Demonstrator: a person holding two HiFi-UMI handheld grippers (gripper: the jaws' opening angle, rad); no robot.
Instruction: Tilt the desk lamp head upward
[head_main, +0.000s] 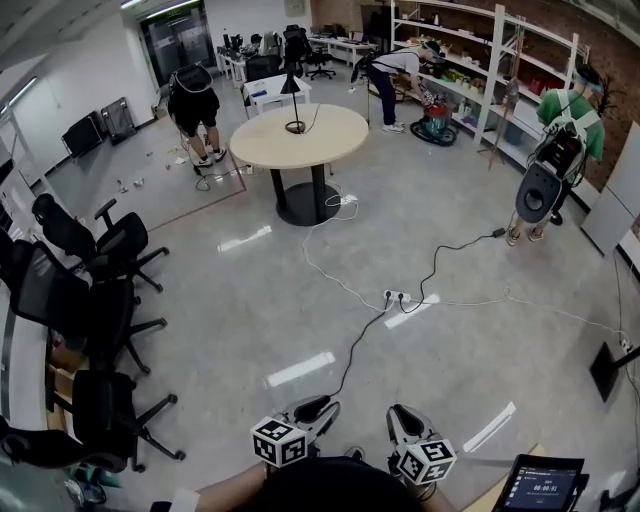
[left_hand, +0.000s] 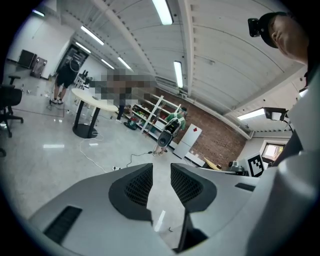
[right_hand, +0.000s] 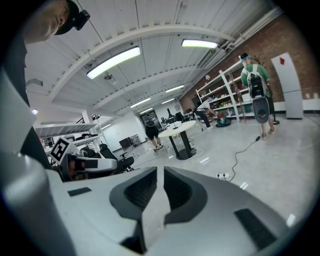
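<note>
The desk lamp is small and black, with a thin stem rising from a ring-shaped base to a dark cone-like head. It stands toward the far side of a round, pale wooden counter across the room, well apart from both grippers, and it is too distant to tell how the head is angled. Between the person and the counter lies open glossy floor crossed by a white cable and a black one that meet at a power strip. Black office chairs line the left side. A person in black stands just behind the counter, another bends at the shelving, and a third in green stands at the right. A tablet sits at the lower right edge. The left gripper and the right gripper are held low and close to the body. Each gripper's jaws stand released with a narrow gap and nothing between them.
</note>
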